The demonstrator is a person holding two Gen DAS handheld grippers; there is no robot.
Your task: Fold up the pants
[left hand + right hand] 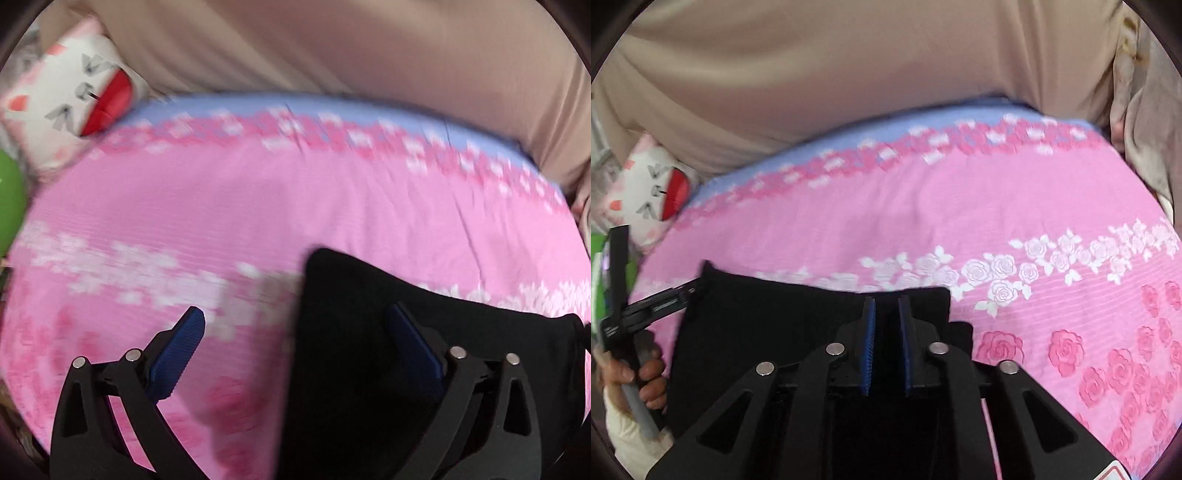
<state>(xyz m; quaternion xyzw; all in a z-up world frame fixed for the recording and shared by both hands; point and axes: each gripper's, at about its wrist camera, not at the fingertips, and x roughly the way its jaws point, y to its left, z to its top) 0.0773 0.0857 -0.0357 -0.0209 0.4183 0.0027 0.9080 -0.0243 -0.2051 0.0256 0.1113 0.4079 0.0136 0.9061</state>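
Note:
Black pants lie folded on a pink rose-print bed sheet. In the right wrist view my right gripper sits over the pants' far edge. Its blue pads stand a narrow gap apart with only black showing between them, so I cannot tell whether cloth is pinched. In the left wrist view my left gripper is open wide. Its right finger is over a corner of the pants and its left finger over bare sheet, with nothing held. The right wrist view shows a hand holding the left gripper at the pants' left corner.
A white cat-face cushion with a red mouth lies at the bed's far left. Beside it is a green object. Beige fabric rises behind the bed's blue far border. Grey-beige cloth hangs at the far right.

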